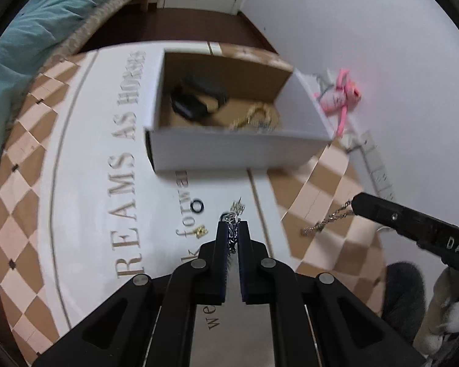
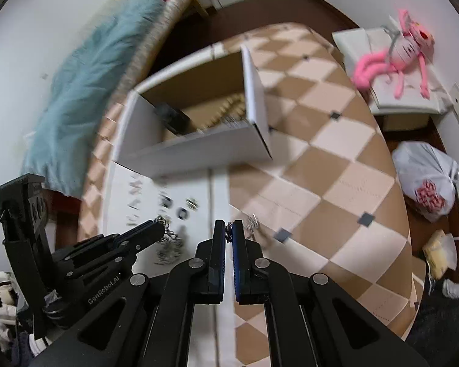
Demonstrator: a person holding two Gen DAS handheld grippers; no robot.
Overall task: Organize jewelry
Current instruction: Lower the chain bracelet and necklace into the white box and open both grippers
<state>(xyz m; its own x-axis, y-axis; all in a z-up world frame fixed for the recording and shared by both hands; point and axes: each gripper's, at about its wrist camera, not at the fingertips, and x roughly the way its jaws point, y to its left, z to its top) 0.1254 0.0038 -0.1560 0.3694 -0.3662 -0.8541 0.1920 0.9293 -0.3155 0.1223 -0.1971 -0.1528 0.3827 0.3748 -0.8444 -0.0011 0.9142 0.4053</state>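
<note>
Left claw clamping half-hidden chain

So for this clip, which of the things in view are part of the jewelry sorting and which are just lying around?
Part of the job:
- box with jewelry inside
- silver chain in the left tool
- thin chain in the right tool
- black ring
- gold piece

Lying about:
- pink toy
- teal blanket
- plastic bag
</note>
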